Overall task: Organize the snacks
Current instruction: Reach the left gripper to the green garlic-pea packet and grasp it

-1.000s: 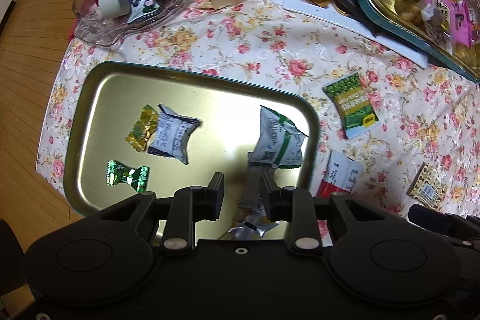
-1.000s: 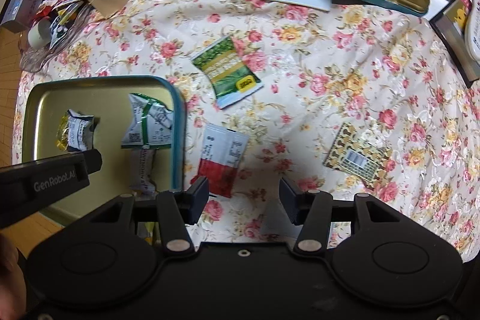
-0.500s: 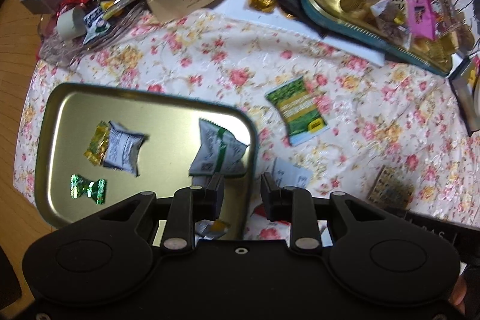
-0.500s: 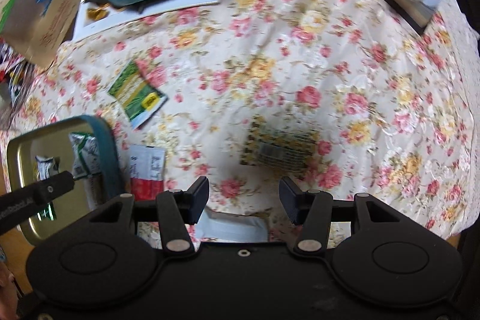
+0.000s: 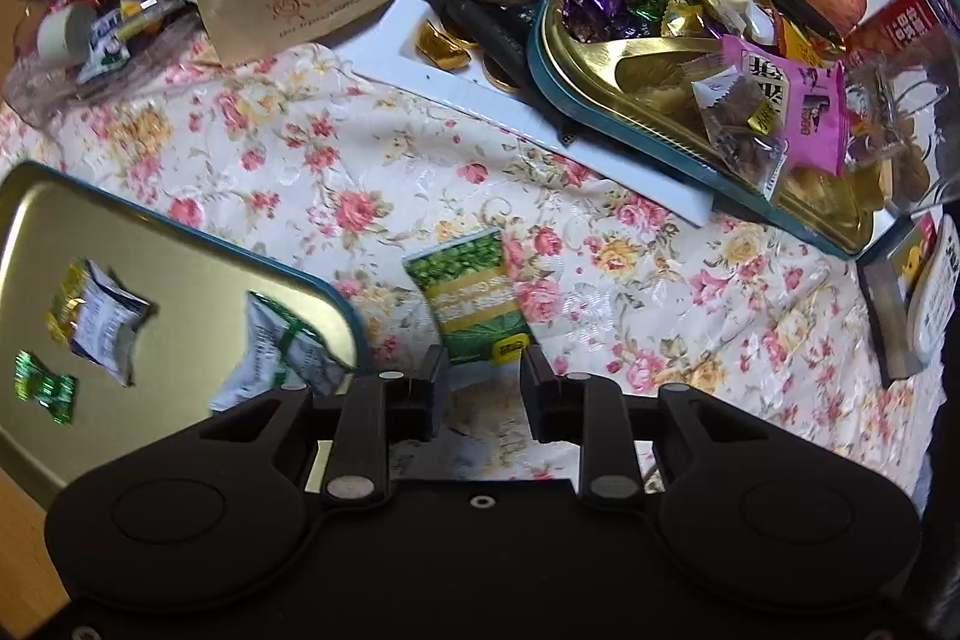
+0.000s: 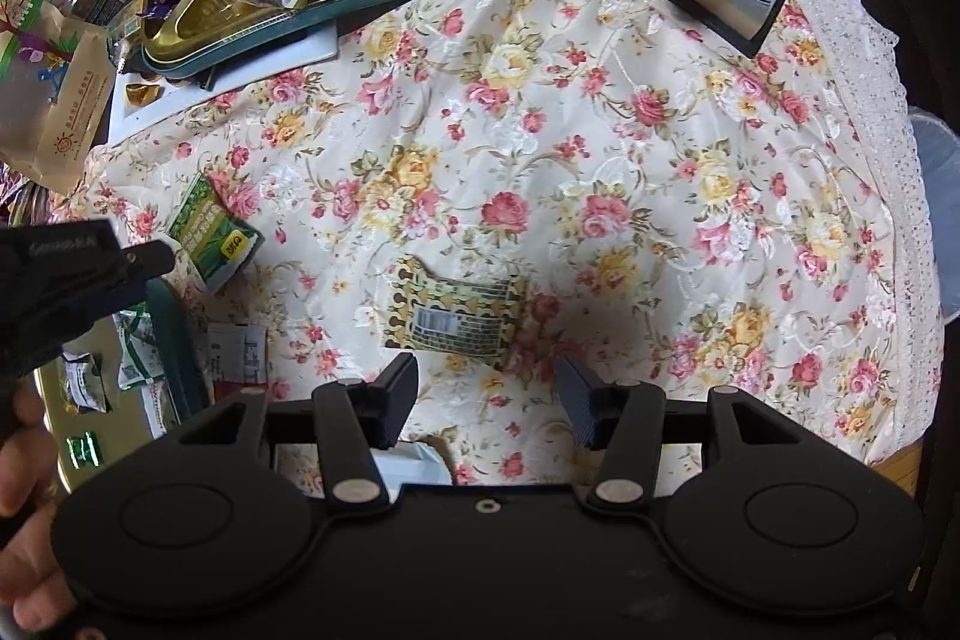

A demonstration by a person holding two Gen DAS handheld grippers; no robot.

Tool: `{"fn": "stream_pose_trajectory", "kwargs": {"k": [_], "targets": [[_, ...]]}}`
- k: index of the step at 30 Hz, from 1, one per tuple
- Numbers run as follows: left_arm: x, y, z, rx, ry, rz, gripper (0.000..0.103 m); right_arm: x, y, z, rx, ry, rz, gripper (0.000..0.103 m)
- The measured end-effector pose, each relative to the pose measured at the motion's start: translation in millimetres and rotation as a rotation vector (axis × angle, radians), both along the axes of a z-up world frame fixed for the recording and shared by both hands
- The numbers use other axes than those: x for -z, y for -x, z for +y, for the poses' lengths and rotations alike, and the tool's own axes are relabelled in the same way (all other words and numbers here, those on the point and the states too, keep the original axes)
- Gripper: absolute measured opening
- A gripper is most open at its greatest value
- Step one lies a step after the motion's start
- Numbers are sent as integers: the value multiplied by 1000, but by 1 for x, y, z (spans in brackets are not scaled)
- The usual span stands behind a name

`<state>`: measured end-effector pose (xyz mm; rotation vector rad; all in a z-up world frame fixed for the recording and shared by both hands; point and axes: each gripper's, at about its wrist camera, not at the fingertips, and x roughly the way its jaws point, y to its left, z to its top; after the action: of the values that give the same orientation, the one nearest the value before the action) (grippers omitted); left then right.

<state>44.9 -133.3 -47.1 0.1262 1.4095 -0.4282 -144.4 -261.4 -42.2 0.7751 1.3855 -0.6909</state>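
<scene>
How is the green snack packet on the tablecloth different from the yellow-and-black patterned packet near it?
The green snack packet shows green peas with a yellow band; the patterned packet is yellow and black with a barcode panel. The green snack packet lies beside the gold tray; the patterned packet lies farther out, just ahead of the right gripper. Both lie flat on the floral tablecloth, untouched.

Three packets lie in the tray (image 5: pixel 180 244), a pea packet (image 5: pixel 474 298) just right, seemingly on the cloth (image 5: pixel 600 280).
</scene>
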Motion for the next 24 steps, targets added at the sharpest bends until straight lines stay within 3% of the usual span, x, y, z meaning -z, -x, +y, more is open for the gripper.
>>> {"fn": "stream_pose_trajectory", "kwargs": {"k": [9,24], "targets": [[24,0,-33,-31,-76,-55,37,1,22,-2,-8,13,6,55],[45,6,-37,-28,-140,-40,37,-4,31,-12,16,9,-11,55]]}}
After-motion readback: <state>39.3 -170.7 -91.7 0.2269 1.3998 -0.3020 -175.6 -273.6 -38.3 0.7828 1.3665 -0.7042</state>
